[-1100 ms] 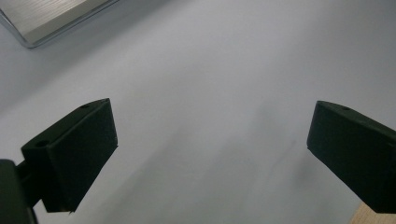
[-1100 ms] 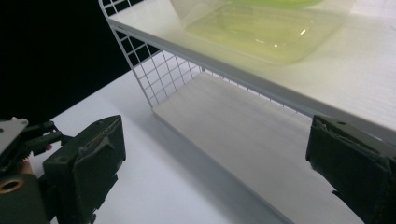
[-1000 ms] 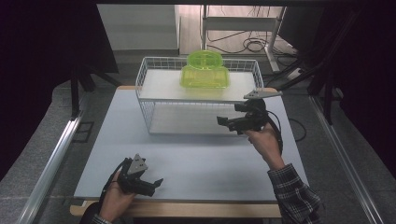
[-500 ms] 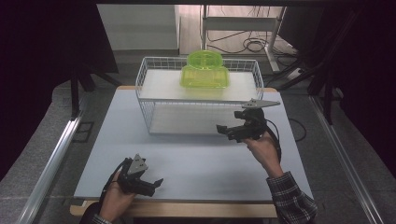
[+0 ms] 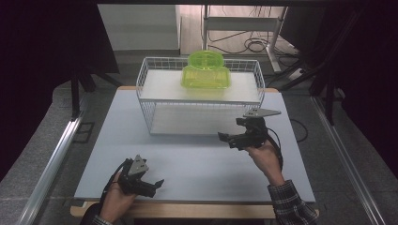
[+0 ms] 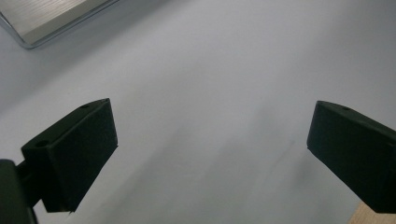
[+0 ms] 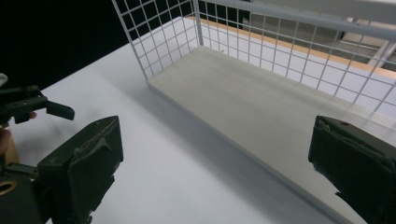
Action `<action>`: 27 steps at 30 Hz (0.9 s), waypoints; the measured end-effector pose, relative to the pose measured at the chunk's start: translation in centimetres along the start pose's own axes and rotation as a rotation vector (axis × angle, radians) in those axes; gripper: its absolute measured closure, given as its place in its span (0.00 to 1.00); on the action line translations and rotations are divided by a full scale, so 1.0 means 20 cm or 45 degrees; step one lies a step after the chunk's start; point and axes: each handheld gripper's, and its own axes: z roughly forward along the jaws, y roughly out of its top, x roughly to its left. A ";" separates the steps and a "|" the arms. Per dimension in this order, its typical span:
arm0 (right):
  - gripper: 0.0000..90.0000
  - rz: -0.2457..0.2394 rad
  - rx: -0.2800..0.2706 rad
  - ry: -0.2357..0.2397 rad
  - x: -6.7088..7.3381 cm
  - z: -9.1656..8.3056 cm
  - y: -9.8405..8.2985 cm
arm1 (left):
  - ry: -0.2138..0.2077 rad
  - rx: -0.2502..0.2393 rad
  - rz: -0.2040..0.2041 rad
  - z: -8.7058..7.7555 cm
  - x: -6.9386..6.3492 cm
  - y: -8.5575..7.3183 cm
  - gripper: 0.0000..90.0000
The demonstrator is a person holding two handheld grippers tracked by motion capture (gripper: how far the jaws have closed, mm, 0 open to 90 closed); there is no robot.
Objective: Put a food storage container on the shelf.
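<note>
A white wire rack [image 5: 145,101] with two shelves stands at the back of the table. A translucent green lidded container [image 5: 205,72] rests on its top shelf. My right gripper [image 5: 230,139] hovers open just in front of the rack's right end, jaws pointing left. In the right gripper view its gripper [image 7: 215,140] faces the rack's bare lower shelf [image 7: 261,107], with nothing between the jaws. My left gripper [image 5: 152,186] sits open near the table's front edge at the left. In the left gripper view its gripper [image 6: 212,126] is empty over the bare table.
The pale grey table [image 5: 197,159] stretches between both grippers and the rack. A metal rail [image 5: 56,159] runs along the left side. Cables and a frame [image 5: 248,42] lie on the floor behind the rack. A corner of the lower shelf [image 6: 51,14] shows in the left gripper view.
My right gripper has drawn back from the rack toward the table's front and sunk a little lower. The left gripper has stayed in place.
</note>
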 end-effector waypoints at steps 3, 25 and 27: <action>0.03 0.011 -0.007 -0.005 0.00 -0.01 -0.01 | -0.002 -0.002 0.001 0.00 0.00 0.00 0.02; 0.01 -0.016 -0.020 0.000 0.01 -0.04 -0.12 | -0.065 -0.109 -0.081 -0.03 0.02 0.00 0.02; 0.00 -0.018 -0.024 0.004 0.01 -0.04 -0.13 | -0.060 -0.125 -0.072 -0.04 0.02 0.00 0.02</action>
